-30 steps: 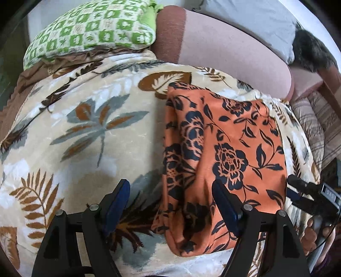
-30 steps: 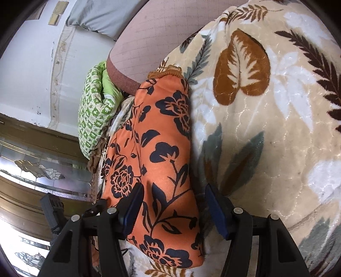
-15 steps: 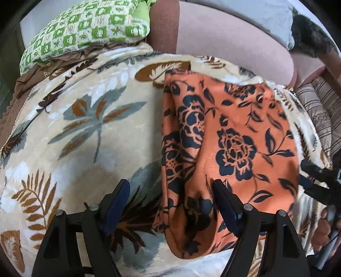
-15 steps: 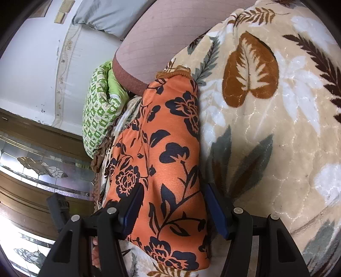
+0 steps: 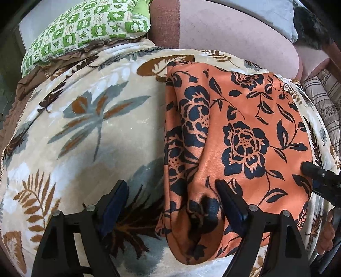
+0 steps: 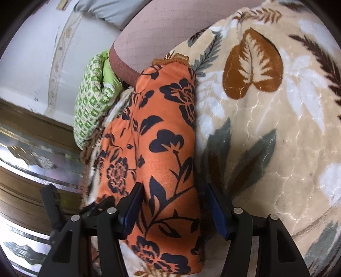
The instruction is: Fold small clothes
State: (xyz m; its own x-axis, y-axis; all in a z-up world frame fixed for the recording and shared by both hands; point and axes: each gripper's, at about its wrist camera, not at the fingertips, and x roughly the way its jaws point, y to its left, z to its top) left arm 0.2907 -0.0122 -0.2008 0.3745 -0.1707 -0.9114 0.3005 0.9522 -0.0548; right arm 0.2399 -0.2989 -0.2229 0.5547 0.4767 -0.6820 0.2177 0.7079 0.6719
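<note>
An orange garment [image 5: 245, 132] with a dark flower print lies folded on a cream leaf-patterned blanket [image 5: 85, 132]. My left gripper [image 5: 170, 191] straddles its folded left edge near the front. Its jaws are opening: the right finger [image 5: 228, 202] rests on the cloth, while the left finger stands apart over the blanket. In the right wrist view the garment [image 6: 162, 144] runs away from my right gripper [image 6: 174, 202]. Those jaws are closing around the cloth's near right edge, and a thin dark gap shows at the right pad. The right gripper's tip [image 5: 315, 172] shows at the garment's far side.
A green-checked pillow [image 5: 89, 27] and a pink-brown bolster [image 5: 234, 36] line the blanket's far edge, with a grey pillow [image 5: 285, 12] behind. Striped cloth [image 5: 324, 102] lies at the right. A white wall and a wood-and-glass door [image 6: 32, 149] stand beyond the bed.
The left gripper has sunk closer to the garment and its jaws have widened a little. The right gripper's jaws have narrowed around the garment's edge.
</note>
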